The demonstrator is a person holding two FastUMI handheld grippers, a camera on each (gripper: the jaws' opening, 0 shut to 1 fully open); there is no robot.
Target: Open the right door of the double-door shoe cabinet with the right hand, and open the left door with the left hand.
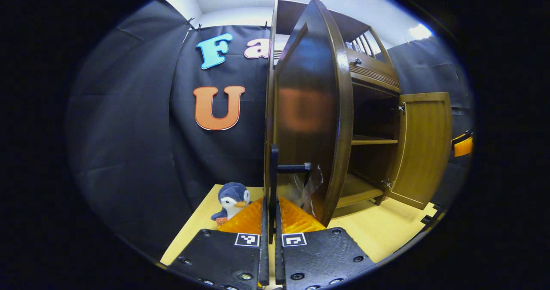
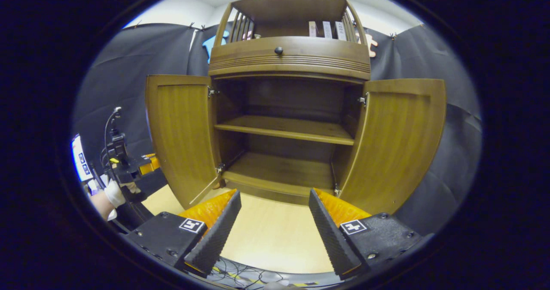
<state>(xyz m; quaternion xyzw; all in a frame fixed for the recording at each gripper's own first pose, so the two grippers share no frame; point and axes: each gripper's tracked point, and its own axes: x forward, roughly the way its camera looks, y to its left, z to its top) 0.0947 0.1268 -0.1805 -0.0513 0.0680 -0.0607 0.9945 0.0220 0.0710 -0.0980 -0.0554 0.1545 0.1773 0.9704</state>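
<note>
While both doors of the shoe cabinet [image 2: 288,109] stood swung wide, the right gripper view counted two doors, one middle shelf [image 2: 285,129] and one floor board inside, and a single drawer [image 2: 288,54] with one round knob above them. The cabinet was dark brown wood with paler inner door faces, railed sides around an open top compartment, and it sat on a pale wooden table [image 2: 270,234] against the black cloth wall. The left door [image 2: 180,135] and the right door [image 2: 399,139] each hung on two visible hinges.

In the left gripper view, the left door [image 1: 311,109] showed its glossy dark outer face, edge-on and close. The left gripper [image 1: 270,221] pointed at that door with its fingers clenched on the thin dark handle [image 1: 273,174] standing upright between them. One plush penguin [image 1: 232,199] sat on the table [image 1: 378,230] beside the cabinet.

The right gripper [image 2: 275,221] hovered in front of the cabinet, fingers released and spread wide, gripping nothing. At the far left of that view, a person's hand [image 2: 112,194] in a white cuff held the other gripper low beside the left door.
</note>
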